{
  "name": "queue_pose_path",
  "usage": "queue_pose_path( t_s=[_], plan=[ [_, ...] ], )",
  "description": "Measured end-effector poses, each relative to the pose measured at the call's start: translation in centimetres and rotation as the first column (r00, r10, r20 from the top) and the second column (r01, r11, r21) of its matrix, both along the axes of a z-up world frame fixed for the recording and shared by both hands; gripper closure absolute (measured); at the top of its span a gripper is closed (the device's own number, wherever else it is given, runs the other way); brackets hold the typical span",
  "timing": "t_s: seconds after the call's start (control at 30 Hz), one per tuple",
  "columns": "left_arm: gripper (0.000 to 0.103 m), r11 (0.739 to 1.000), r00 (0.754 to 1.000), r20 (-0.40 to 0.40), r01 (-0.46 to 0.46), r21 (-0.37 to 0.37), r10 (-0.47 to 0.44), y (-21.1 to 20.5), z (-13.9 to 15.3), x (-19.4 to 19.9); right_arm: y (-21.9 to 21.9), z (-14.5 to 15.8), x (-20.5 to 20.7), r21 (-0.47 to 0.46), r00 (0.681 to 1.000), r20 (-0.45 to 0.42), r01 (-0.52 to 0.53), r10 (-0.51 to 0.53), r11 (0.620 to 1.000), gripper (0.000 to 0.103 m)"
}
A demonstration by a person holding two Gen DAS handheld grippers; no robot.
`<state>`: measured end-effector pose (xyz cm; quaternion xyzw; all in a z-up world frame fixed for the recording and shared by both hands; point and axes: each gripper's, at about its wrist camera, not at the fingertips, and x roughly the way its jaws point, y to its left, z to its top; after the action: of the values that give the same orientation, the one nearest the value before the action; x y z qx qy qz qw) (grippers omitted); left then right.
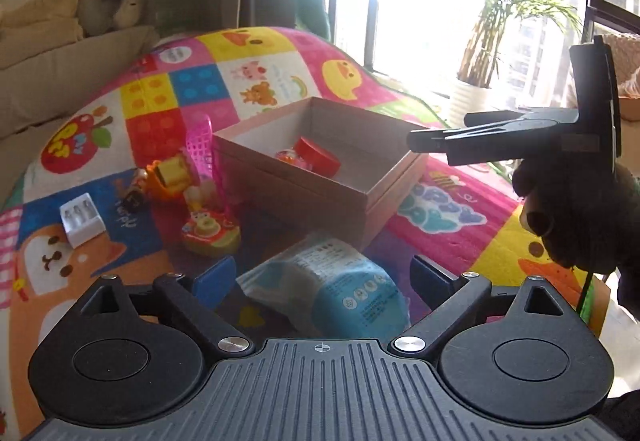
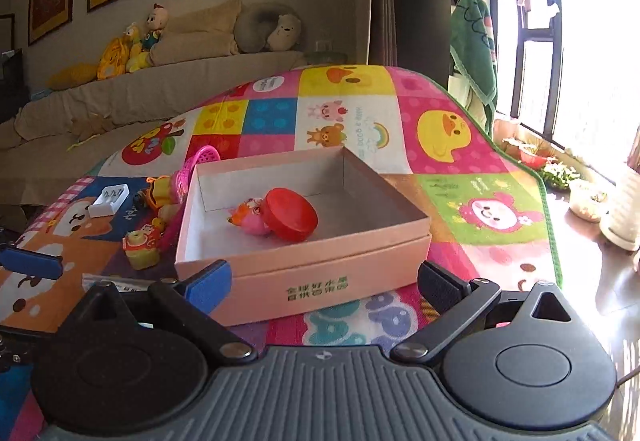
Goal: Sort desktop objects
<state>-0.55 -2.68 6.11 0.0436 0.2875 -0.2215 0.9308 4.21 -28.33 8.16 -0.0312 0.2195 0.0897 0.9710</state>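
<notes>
Toys — two lie in the pink box [image 2: 320, 269] mid-mat, a red disc [image 2: 291, 214] and a small figure [image 2: 250, 219]. Left gripper [image 1: 322, 275] gapes around a blue packet [image 1: 332, 289]; right gripper [image 2: 324, 287] spread, empty, at the box's near wall.

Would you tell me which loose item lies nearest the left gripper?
The blue-and-white packet, lying between the open left gripper fingers; the toys sit farther left.

A pink cardboard box [image 2: 304, 261] sits open on the mat, holding a red round case [image 2: 291, 213] tilted against a small pink-and-orange toy [image 2: 250, 219]. Left of the box lie a pink mesh basket [image 2: 196, 169] on its side, a yellow-orange toy [image 1: 170, 177], a toy camera [image 1: 210, 233] and a white battery charger [image 1: 82, 219]. A blue-and-white wipes packet [image 1: 332, 289] lies in front of the box.
</notes>
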Motion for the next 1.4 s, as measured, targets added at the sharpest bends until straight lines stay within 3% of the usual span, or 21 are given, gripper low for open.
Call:
queue_pose_path(
  t_s=[0.2,0.33,0.6,0.77,0.87,0.93,1.0,1.1,1.13,1.3,1.4],
  plan=[
    [0.003,0.988,0.988,-0.029,-0.15,-0.036,0.149,3.5,-0.5,2.4,-3.0,0.0,9.5,0.109,0.988,-0.108,0.121,-0.109,0.987,0.0],
    [0.003,0.978,0.979,-0.039,-0.201,-0.046,0.2,5.3,-0.7,3.4,-2.8,-1.7,11.5,0.175,0.982,-0.166,0.12,-0.091,0.977,0.0],
    [0.003,0.963,0.964,-0.045,-0.265,-0.039,0.264,7.1,-1.6,4.8,1.8,-1.4,7.8,0.193,0.981,-0.167,-0.061,0.094,0.979,0.0],
    [0.003,0.953,0.952,-0.049,-0.302,-0.01,0.301,7.6,-2.3,5.7,3.7,0.3,3.6,0.142,0.985,-0.068,-0.145,0.156,0.979,0.0],
    [0.003,0.954,0.954,-0.043,-0.299,-0.002,0.298,7.5,-2.5,6.4,5.0,0.3,0.7,0.126,0.951,-0.073,-0.289,0.3,0.949,0.0],
    [0.003,0.954,0.953,-0.044,-0.3,-0.005,0.3,7.2,-2.6,7.1,6.5,-0.6,-0.9,0.128,0.9,-0.121,-0.403,0.418,0.906,0.0],
    [0.003,0.956,0.955,-0.048,-0.292,-0.01,0.291,6.9,-2.8,7.7,8.3,-1.8,-1.9,0.081,0.871,-0.154,-0.458,0.465,0.885,0.0],
    [0.003,0.966,0.964,-0.053,-0.26,-0.009,0.259,6.1,-3.2,8.7,9.8,-2.8,-2.4,-0.004,0.875,-0.148,-0.467,0.462,0.884,0.001],
    [0.003,0.969,0.967,-0.056,-0.248,-0.004,0.247,5.8,-3.3,9.0,9.7,-2.8,-2.2,0.012,0.874,-0.157,-0.465,0.461,0.885,0.003],
    [0.003,0.98,0.979,-0.058,-0.194,0.047,0.197,4.0,-4.3,10.7,8.6,-3.5,-1.8,0.111,0.825,-0.273,-0.485,0.496,0.868,0.041],
    [0.007,0.981,0.983,-0.05,-0.175,0.087,0.179,3.2,-4.8,11.7,7.3,-4.0,-3.2,0.115,0.823,-0.295,-0.474,0.486,0.873,0.041]
  ],
)
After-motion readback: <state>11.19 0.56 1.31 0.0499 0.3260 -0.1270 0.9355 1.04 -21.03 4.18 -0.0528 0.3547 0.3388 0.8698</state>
